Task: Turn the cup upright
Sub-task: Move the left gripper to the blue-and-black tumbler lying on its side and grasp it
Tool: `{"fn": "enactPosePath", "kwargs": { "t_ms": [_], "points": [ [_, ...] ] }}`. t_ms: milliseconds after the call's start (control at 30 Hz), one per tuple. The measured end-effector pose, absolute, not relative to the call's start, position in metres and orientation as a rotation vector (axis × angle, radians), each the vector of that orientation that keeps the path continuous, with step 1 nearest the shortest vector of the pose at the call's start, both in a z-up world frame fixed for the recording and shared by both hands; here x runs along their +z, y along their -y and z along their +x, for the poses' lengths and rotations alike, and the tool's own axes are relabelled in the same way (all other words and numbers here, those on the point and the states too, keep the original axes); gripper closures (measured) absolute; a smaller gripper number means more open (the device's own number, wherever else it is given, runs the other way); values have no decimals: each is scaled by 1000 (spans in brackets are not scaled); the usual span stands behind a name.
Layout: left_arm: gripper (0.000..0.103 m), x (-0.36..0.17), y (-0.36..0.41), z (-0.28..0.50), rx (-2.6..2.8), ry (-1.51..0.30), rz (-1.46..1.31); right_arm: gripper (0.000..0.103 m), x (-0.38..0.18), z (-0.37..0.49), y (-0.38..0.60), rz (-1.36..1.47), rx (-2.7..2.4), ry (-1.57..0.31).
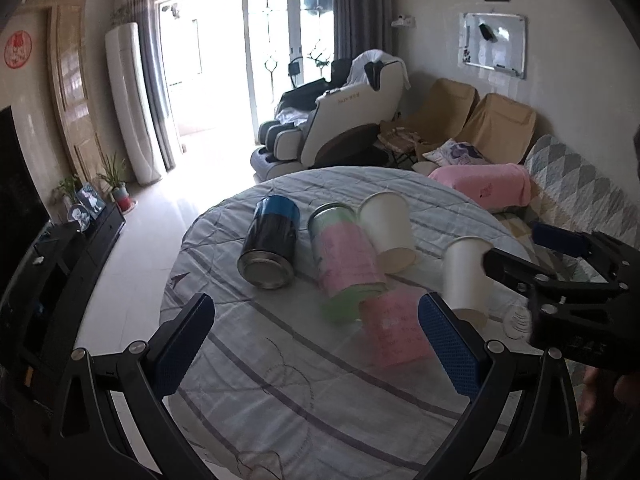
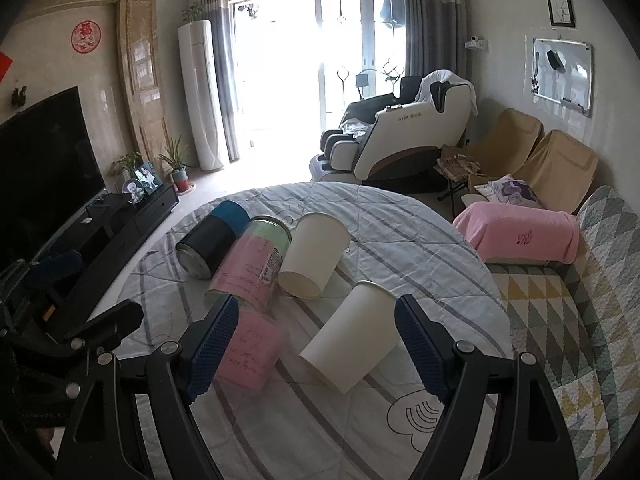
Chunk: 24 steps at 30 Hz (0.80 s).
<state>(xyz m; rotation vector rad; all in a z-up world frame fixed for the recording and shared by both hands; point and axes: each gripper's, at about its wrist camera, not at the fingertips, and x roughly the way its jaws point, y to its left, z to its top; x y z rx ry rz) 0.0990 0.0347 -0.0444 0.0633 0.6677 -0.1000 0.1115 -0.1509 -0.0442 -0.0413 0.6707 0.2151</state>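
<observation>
Two white paper cups lie on their sides on the round table. The near cup [image 2: 352,344] lies between the open fingers of my right gripper [image 2: 316,354], untouched; it also shows in the left wrist view [image 1: 466,276]. The far cup [image 2: 314,254] lies further back, also in the left wrist view [image 1: 386,230]. My left gripper [image 1: 316,344] is open and empty above the cloth, left of the near cup. The right gripper shows in the left wrist view [image 1: 532,256], open around the near cup.
A black-and-blue can [image 1: 272,246], a pink-and-green can [image 1: 346,260] and a pink cup [image 1: 396,330] lie on the striped tablecloth [image 1: 280,400]. A sofa with a pink towel [image 2: 520,236] stands to the right, a TV stand [image 2: 120,216] to the left.
</observation>
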Motion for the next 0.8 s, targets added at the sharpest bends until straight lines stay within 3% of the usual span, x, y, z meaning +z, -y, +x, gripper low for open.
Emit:
{"fn": "enactPosePath", "kwargs": {
  "t_ms": [567,800],
  "points": [
    [1,-93,-80,198,-70,-850,10,21,-64,157,136,-31,266,-745],
    [15,-123,-85,235,-89,-919,21,21,-74,174,126,-26,280,-779]
  ]
}}
